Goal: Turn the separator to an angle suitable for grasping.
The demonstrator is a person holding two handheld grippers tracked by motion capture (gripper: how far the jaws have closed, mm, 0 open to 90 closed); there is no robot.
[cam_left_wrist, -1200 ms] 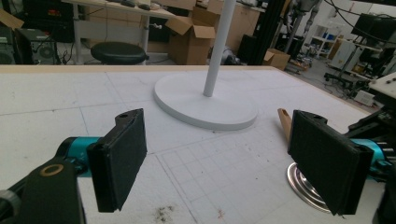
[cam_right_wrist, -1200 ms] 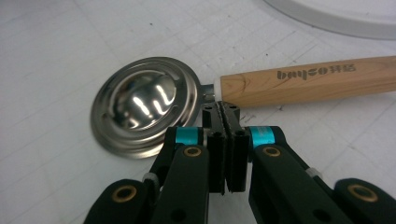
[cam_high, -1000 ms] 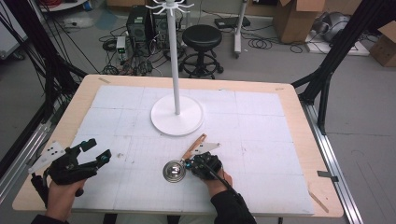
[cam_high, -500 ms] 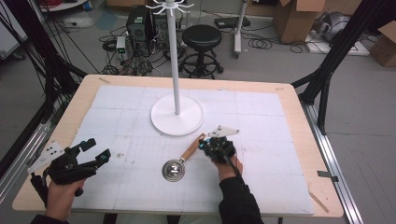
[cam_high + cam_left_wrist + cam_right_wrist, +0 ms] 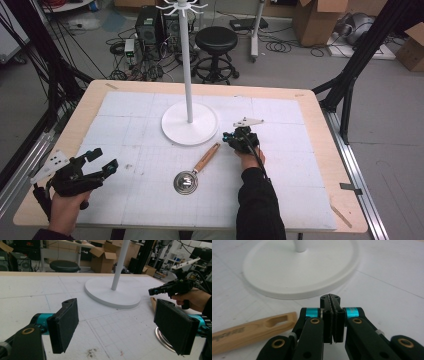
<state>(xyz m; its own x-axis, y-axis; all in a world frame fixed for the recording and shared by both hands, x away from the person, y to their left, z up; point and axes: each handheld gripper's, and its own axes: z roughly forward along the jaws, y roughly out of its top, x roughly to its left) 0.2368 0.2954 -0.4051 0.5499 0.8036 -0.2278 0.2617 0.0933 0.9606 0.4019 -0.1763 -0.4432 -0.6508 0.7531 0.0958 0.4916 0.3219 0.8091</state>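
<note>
My right hand-held gripper [image 5: 235,138], pressed together, sits nearest the ladle [image 5: 196,169], whose handle runs toward 7 o'clock.

Stand [image 5: 188,60] top cut off above

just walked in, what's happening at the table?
A person holds a gripper in each hand over the white mat. The right gripper has its fingers shut on nothing and sits just beyond the wooden handle end of a metal strainer, close to the white stand base. The strainer lies flat on the mat, ungripped. The left gripper hovers open near the table's left edge, away from everything.
</note>
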